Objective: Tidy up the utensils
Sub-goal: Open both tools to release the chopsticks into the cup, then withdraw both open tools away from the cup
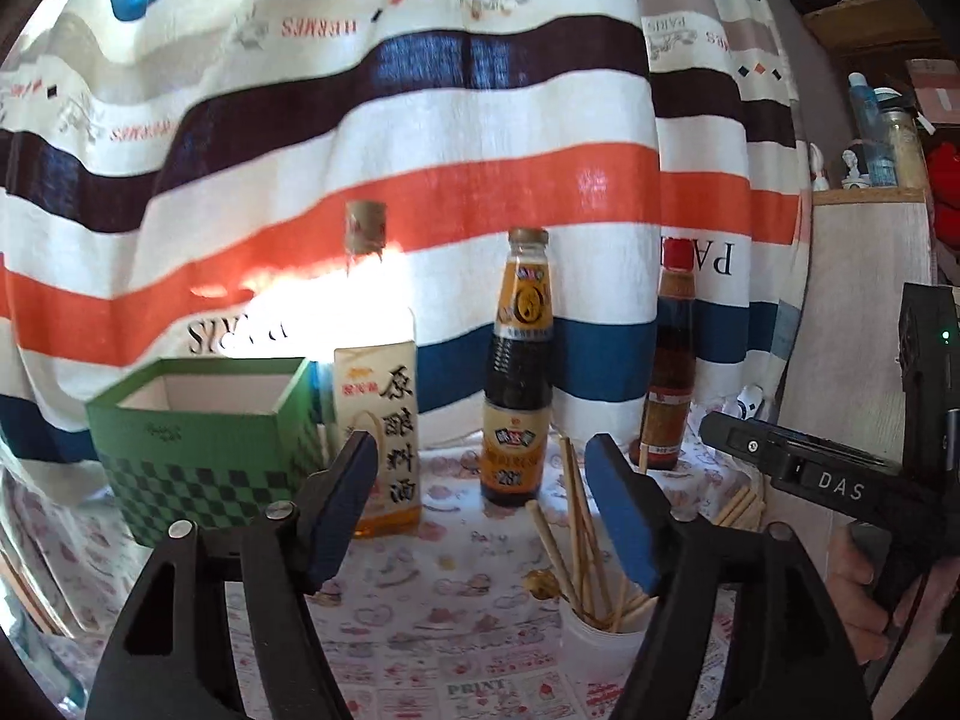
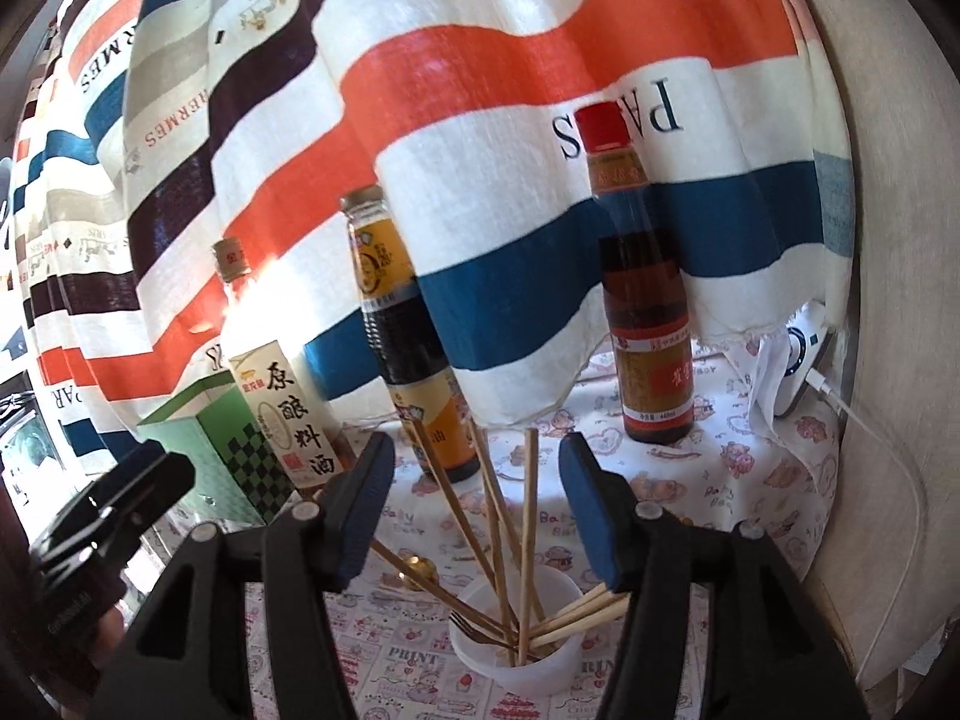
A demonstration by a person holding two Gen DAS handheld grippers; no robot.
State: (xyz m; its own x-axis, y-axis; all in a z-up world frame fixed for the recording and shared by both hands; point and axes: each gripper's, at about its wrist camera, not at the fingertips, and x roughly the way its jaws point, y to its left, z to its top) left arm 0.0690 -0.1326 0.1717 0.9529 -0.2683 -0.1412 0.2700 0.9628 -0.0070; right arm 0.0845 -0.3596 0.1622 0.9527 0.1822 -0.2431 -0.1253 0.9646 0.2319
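A white cup (image 2: 522,654) on the patterned tablecloth holds several wooden chopsticks (image 2: 527,516), a gold fork (image 2: 471,627) and a gold spoon (image 2: 420,570). My right gripper (image 2: 474,510) is open and empty, its jaws either side of the chopsticks above the cup. In the left wrist view the same cup (image 1: 600,639) with chopsticks (image 1: 579,534) stands low right of centre. My left gripper (image 1: 480,510) is open and empty above the cloth, left of the cup. The right gripper's black body (image 1: 840,480) shows at the right edge.
A green checked box (image 1: 204,444), open at the top, stands at left. Three sauce bottles stand along the back: a cooking wine bottle (image 1: 381,396), a dark sauce bottle (image 1: 519,372) and a red-capped bottle (image 1: 669,372). A striped curtain (image 1: 420,150) hangs behind. A white charger and cable (image 2: 804,372) lie at right.
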